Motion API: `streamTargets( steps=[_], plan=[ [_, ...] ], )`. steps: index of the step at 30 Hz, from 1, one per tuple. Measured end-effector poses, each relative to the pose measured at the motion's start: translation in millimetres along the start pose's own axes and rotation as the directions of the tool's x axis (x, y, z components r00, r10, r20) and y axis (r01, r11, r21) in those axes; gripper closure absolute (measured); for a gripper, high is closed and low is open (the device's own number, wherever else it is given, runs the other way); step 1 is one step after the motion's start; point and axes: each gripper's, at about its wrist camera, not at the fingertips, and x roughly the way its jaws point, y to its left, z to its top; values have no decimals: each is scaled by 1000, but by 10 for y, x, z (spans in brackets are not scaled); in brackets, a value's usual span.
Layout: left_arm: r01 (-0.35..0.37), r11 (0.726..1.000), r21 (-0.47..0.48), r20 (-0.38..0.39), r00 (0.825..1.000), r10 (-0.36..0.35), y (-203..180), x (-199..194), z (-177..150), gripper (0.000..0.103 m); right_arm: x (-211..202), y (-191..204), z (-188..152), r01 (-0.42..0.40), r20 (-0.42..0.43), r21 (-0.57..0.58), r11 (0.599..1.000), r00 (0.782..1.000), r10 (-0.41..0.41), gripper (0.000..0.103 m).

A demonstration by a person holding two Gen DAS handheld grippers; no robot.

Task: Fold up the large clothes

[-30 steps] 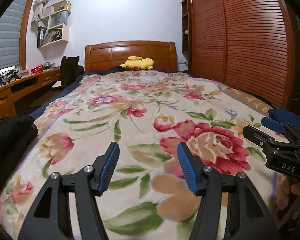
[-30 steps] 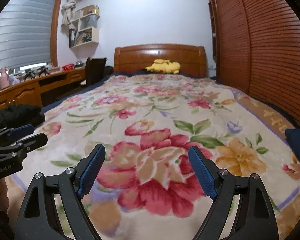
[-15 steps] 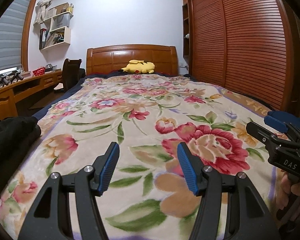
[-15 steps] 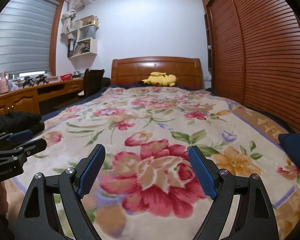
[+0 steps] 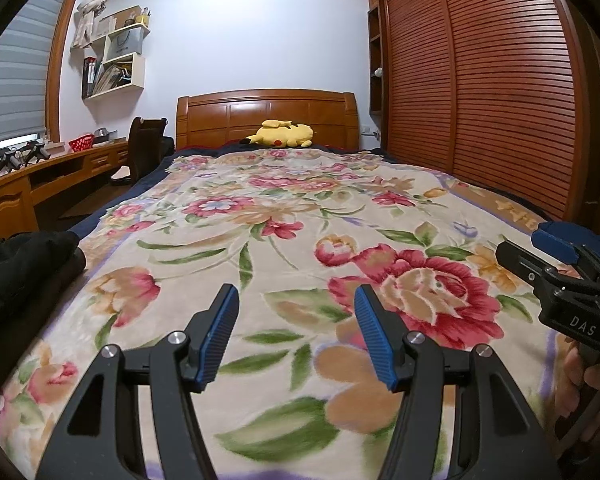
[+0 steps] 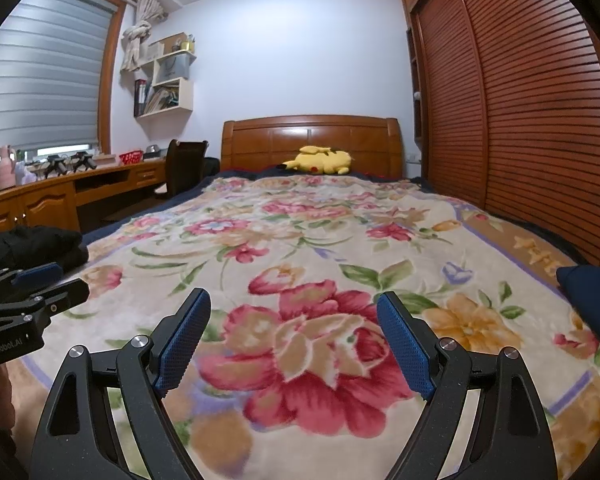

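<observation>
A black garment (image 5: 16,264) lies bunched at the bed's near left edge; it also shows in the right wrist view (image 6: 32,244). A dark blue garment (image 6: 592,300) lies at the near right edge, partly behind the right gripper in the left wrist view (image 5: 596,236). My left gripper (image 5: 296,336) is open and empty above the floral blanket (image 5: 284,220); it also shows in the right wrist view (image 6: 40,284). My right gripper (image 6: 294,340) is open and empty above the blanket (image 6: 300,240); it shows at the right of the left wrist view (image 5: 540,252).
A yellow plush toy (image 5: 284,136) lies by the wooden headboard (image 5: 266,114). A wooden desk (image 5: 40,176) and dark chair (image 5: 144,148) stand left of the bed. A slatted wardrobe (image 5: 480,80) runs along the right side.
Both grippers have tilted upward, so more wall and ceiling shows. Both stay open and empty over the blanket.
</observation>
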Motion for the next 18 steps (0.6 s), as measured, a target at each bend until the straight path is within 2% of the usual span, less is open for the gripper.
streamTargets(
  steps=[18],
  plan=[
    [-5,1000,-8,10,1000,5,4,-14,-11,43,-9,1,-4,-1,1,-1,1000,1000,1,16]
  ],
)
